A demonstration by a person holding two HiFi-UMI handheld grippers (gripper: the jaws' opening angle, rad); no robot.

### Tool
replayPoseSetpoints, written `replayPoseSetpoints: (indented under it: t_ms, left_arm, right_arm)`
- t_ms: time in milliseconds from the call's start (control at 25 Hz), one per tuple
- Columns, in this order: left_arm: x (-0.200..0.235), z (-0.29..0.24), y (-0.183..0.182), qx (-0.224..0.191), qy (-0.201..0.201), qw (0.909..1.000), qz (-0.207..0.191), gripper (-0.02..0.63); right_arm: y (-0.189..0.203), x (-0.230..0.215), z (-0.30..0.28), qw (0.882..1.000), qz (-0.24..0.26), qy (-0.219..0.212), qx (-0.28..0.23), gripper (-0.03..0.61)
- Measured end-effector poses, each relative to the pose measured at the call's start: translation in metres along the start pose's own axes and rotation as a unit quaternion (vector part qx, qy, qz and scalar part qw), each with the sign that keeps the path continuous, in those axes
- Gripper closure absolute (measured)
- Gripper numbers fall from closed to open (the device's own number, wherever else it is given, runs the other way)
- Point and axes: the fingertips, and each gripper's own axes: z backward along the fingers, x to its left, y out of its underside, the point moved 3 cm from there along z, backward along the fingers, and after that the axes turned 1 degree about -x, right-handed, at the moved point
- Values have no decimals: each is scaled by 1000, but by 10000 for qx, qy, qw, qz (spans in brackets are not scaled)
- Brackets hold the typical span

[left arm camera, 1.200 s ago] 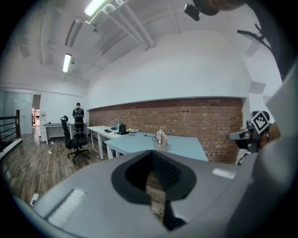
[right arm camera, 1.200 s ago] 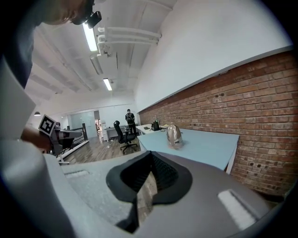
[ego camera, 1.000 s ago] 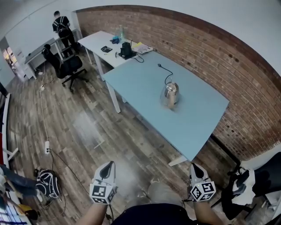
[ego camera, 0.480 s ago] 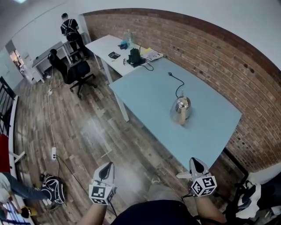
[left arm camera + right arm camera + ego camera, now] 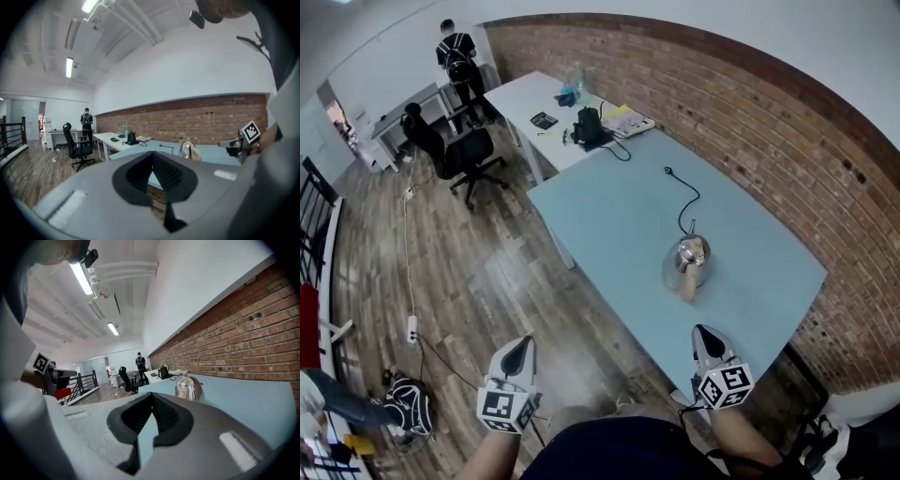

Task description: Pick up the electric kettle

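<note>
Kettle on blue table; ceiling lights only gripper views.

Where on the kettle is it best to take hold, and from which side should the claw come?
Likely the tan handle of the kettle: it sticks out toward the table's near edge, facing the right claw, while the cord leaves the far side. Approach from the near side.

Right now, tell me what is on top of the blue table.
An electric kettle stands on the blue table, its black cord trailing away. Whatever lies under the kettle is covered.
</note>
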Motion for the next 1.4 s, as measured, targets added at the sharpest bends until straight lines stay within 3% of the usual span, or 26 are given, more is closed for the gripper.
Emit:
replayPoseSetpoints:
  t_ms: [120,320,600,800,920,1160,1400]
  left_arm:
    - [0,-20,-8,40,-69,9998,173,609]
    - [2,-45,-11,271,167,9995,51,609]
    - [9,-129,-23,62,837,9965,-48,609]
    - [11,-189,-41,-35,1507,9885,-86,610]
    - [11,-226,-53,-88,1919,9813,-140,609]
    - [21,-290,-71,-43,2746,9607,-399,611]
    - [24,-345,-73,80,3672,9295,-346,609]
  right_arm:
    - [5,-9,-25,9997,-235,-10,42,575]
    - [13,-15,-41,9993,-331,142,124,575]
    - [27,-52,-36,9936,-475,996,262,575]
    - [26,-74,-31,9768,-774,1972,321,575]
    - [18,-76,-39,9700,-790,2286,238,575]
    - [15,-71,-55,9435,-1111,3116,196,575]
    - [3,-52,-65,9159,-1050,3873,26,575]
